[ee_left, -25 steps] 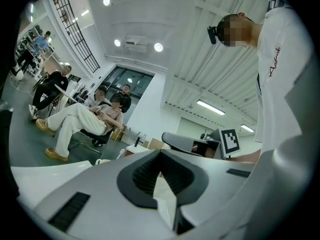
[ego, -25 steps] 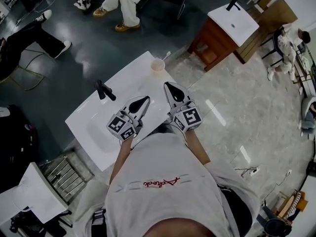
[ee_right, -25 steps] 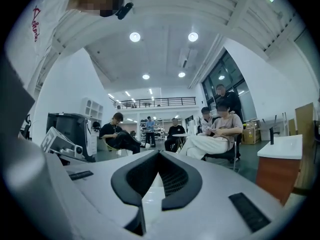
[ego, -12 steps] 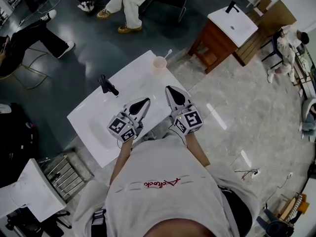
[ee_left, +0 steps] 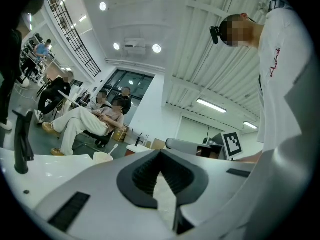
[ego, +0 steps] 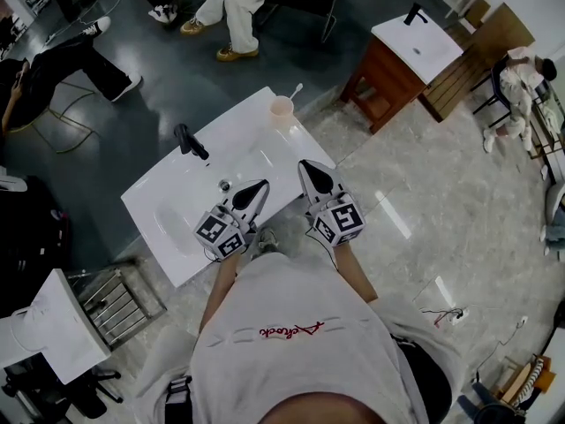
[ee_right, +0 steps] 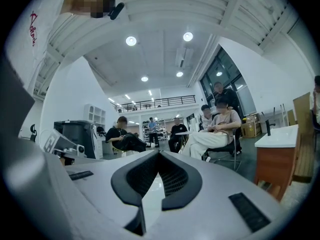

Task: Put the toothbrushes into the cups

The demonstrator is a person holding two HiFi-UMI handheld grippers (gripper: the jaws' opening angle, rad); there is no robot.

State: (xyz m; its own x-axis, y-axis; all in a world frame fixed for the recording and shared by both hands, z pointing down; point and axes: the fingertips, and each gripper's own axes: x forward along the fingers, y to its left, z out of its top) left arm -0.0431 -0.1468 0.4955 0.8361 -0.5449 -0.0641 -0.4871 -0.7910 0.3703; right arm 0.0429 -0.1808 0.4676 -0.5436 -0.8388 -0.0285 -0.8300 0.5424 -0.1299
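Observation:
A pink cup (ego: 282, 109) stands at the far right corner of the white washbasin counter (ego: 238, 140), with a white toothbrush (ego: 297, 90) standing in it. My left gripper (ego: 259, 186) is over the counter's near edge, shut and empty. My right gripper (ego: 307, 165) is beside it at the counter's right corner, also shut and empty. Both point toward the cup, well short of it. In the left gripper view the cup (ee_left: 102, 157) and toothbrush (ee_left: 114, 147) show beyond the shut left gripper (ee_left: 160, 154). The right gripper (ee_right: 159, 154) faces seated people.
A black tap (ego: 187, 140) stands at the counter's far left, and a drain (ego: 224, 185) lies in the basin. A second basin on a wooden cabinet (ego: 393, 64) is at the upper right. Seated people are beyond the counter. A wire rack (ego: 115, 300) sits at the lower left.
Both grippers have drawn back together toward the counter's near edge, farther from the cup. Their jaws have stayed shut.

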